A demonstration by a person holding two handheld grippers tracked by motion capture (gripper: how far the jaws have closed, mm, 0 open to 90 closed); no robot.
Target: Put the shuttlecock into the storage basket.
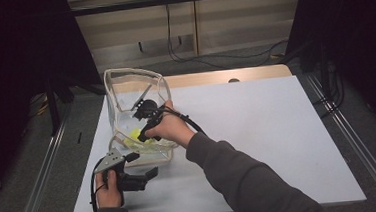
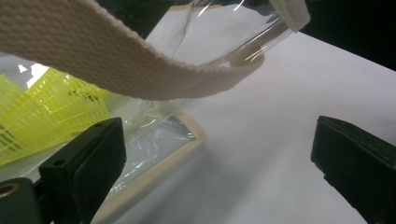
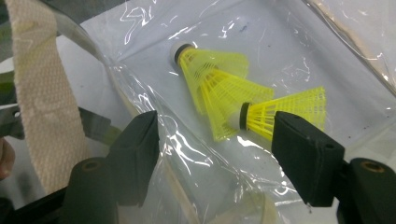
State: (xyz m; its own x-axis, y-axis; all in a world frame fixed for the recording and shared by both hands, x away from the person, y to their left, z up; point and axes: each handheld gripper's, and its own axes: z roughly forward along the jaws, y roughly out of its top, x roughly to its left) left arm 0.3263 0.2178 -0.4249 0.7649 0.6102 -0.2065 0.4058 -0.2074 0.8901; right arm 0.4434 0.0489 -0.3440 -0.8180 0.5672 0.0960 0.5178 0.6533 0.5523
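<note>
While both claws gape, right claw (image 3: 215, 154) over bagged shuttlecocks (image 3: 219, 93), left claw (image 2: 215, 158) beside bag edge (image 2: 187, 140).

We see a white surface (image 1: 258, 131) with a bare wooden strip (image 1: 224, 76) along its far edge. Beyond that strip, black cables (image 1: 192, 55) trail across the grey floor (image 1: 252, 56). Metal rails (image 1: 349, 140) run along the surface's sides.

Glossy clear plastic bag (image 3: 261, 42); woven cloth strap (image 2: 116, 60).
</note>
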